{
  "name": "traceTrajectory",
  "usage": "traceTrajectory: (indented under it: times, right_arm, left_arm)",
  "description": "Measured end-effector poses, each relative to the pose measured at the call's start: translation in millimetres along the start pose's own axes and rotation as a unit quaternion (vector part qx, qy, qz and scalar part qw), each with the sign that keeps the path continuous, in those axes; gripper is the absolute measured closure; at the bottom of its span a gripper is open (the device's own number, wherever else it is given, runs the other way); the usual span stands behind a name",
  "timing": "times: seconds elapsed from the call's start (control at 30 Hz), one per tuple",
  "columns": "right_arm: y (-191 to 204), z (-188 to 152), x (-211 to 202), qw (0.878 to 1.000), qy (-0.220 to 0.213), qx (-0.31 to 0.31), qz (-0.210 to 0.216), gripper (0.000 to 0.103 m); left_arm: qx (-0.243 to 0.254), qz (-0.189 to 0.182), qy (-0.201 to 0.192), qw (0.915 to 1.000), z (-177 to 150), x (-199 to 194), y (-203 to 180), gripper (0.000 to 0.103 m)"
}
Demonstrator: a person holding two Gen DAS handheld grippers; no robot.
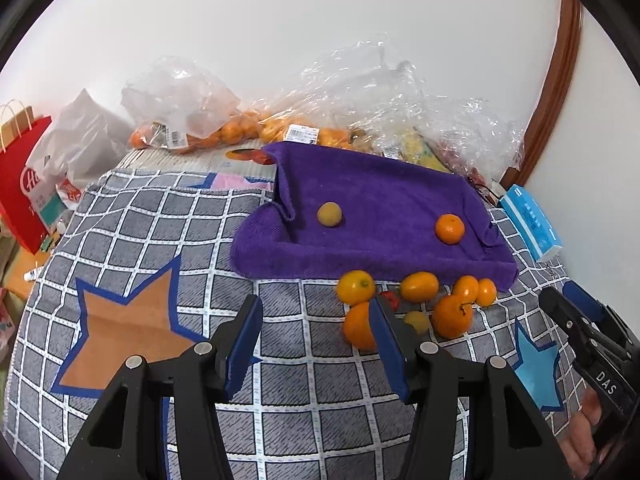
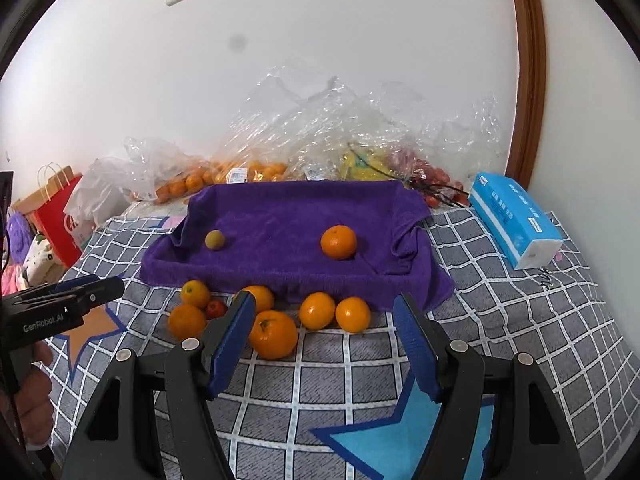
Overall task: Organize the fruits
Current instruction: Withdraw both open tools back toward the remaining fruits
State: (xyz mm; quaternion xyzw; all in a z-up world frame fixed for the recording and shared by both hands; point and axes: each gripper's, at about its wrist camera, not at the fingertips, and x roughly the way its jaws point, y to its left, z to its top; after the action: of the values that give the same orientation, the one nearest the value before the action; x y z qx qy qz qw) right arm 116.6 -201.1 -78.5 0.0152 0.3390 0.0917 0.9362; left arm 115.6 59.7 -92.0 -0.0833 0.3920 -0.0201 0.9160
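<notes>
On checked quilt [image 2: 328,376] by white wall [image 2: 320,40], purple towel [image 2: 280,216], both grippers [image 1: 316,336] [image 2: 324,332] gaping, empty

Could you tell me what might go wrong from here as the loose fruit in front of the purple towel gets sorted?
1. The loose fruit lies packed together on soft checked bedding; reaching for one could send its neighbours rolling.
2. The small red fruit is wedged between oranges, so a claw may nudge or squash it.
3. Both the left claw and right claw are open near the same cluster and could collide.
</notes>
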Motion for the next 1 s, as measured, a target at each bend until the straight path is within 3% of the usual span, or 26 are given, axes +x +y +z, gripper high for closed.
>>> traceTrajectory:
  times: [0.47, 1.0]
  right_arm:
    - [-8, -11, 19, 0.999, 0.037, 0.022, 0.02, 0.032]
    - [-18, -21, 48, 0.998, 0.055, 0.024, -0.003, 0.035]
  left_arm:
    - [-0.008, 0.001, 0.016, 0.9998, -10, 15, 12, 0.05]
    - [-0.022, 0.002, 0.043, 0.9988, -9, 45, 29, 0.049]
